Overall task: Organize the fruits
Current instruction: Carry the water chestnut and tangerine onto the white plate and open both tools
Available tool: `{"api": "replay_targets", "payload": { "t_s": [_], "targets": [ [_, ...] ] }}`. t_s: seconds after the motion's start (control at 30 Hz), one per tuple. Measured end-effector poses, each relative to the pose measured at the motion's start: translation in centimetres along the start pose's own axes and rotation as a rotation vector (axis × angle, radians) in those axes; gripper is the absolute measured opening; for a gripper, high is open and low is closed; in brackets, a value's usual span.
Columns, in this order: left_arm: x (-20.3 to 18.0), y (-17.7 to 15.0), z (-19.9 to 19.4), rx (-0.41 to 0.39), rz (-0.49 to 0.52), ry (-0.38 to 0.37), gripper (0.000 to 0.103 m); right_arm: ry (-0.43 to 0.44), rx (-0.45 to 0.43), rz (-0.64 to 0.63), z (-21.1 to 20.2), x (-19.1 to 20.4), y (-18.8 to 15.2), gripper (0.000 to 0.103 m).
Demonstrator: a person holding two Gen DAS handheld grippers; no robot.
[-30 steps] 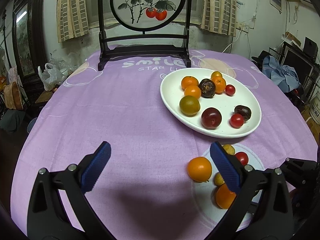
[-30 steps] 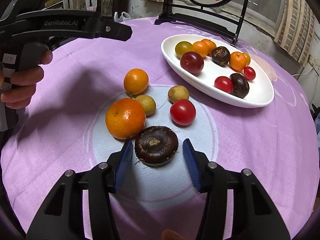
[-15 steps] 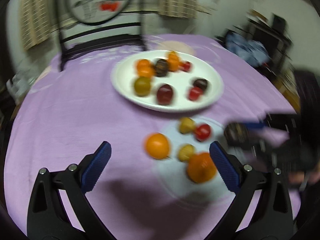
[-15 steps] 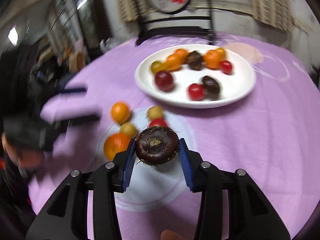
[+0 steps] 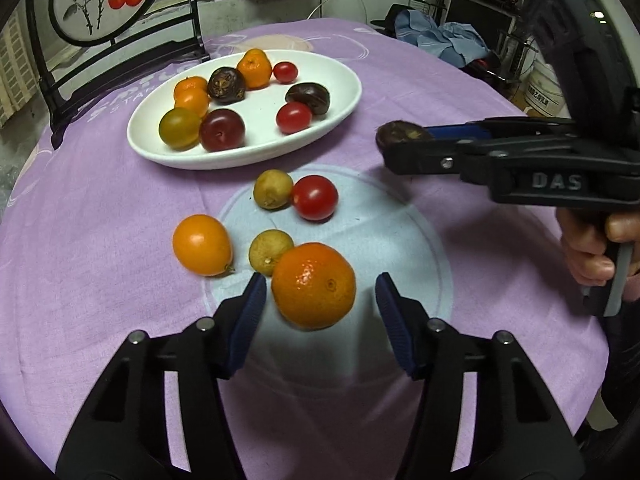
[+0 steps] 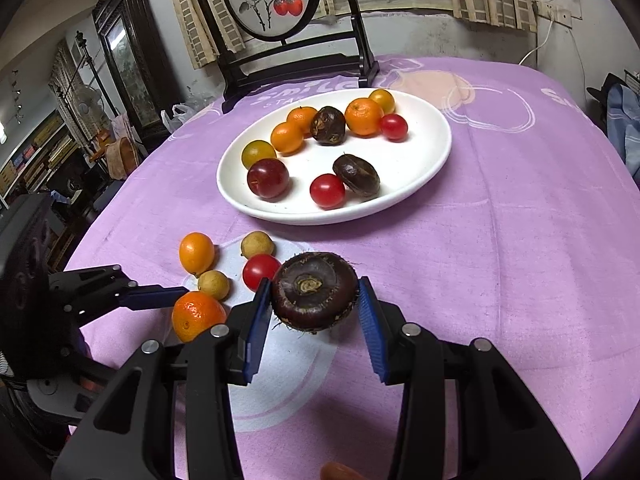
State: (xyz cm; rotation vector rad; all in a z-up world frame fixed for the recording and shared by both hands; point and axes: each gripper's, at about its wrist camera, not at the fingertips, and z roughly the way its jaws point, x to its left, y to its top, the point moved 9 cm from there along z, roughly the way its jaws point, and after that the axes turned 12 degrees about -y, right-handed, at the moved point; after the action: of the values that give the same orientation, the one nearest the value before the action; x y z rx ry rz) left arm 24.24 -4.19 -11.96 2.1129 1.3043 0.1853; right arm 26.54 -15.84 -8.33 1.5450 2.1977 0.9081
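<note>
Right jaws clamp the water chestnut [image 6: 315,290], its underside hidden; left jaws gape around the tangerine [image 5: 313,285], not touching.

The purple cloth table cover [image 6: 500,240] looks matt and finely woven. The white oval ceramic plate [image 6: 432,160] is smooth and glossy. The large orange tangerine [image 5: 314,285] has shiny, dimpled peel, while the dark brown water chestnut [image 6: 314,290] is dull with rough, fibrous edges. The black plastic right gripper [image 6: 314,320] has ribbed blue pads [image 6: 370,328].
</note>
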Motion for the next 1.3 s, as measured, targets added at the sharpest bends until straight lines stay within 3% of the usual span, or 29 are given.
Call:
{"api": "replay_targets", "payload": {
  "t_s": [0.23, 0.37, 0.47, 0.67, 0.73, 0.8, 0.93, 1.13, 1.3],
  "targets": [
    [0.6, -0.1, 0.7, 0.017, -0.028, -0.003, 0.045, -0.003, -0.003, -0.003, -0.1, -0.1, -0.1, 0.043],
    [0.2, -0.2, 0.6, 0.015, -0.004, 0.019, 0.044, -0.005, -0.006, -0.004, -0.3, -0.1, -0.1, 0.043],
    [0.0, 0.0, 0.3, 0.007, -0.020, -0.015, 0.044, -0.001, -0.006, -0.005, -0.3, 0.0, -0.1, 0.043],
    [-0.4, 2.5, -2.9, -0.132, -0.045, -0.056, 0.044, -0.012, -0.034, 0.008, -0.3, 0.2, 0.3, 0.043],
    [0.0, 4.1, -3.8, -0.191, -0.060, -0.048, 0.044, -0.022, -0.098, 0.023, -0.6, 0.5, 1.5, 0.043],
    [0.7, 6.3, -4.3, -0.246, -0.081, -0.028, 0.044, -0.048, -0.172, 0.044, -0.7, 0.3, 3.0, 0.043],
    [3.4, 11.1, -3.6, -0.309, -0.087, 0.110, 0.044, -0.088, -0.239, 0.122, 0.5, -0.8, 6.2, 0.043],
    [8.3, 15.0, -0.2, -0.278, -0.174, 0.180, 0.044, -0.134, -0.225, 0.161, 4.8, -2.4, 9.6, 0.043],
    [10.8, 15.2, 1.8, -0.228, -0.235, 0.193, 0.044, -0.134, -0.199, 0.158, 7.1, -2.9, 10.8, 0.043]
  ]
}}
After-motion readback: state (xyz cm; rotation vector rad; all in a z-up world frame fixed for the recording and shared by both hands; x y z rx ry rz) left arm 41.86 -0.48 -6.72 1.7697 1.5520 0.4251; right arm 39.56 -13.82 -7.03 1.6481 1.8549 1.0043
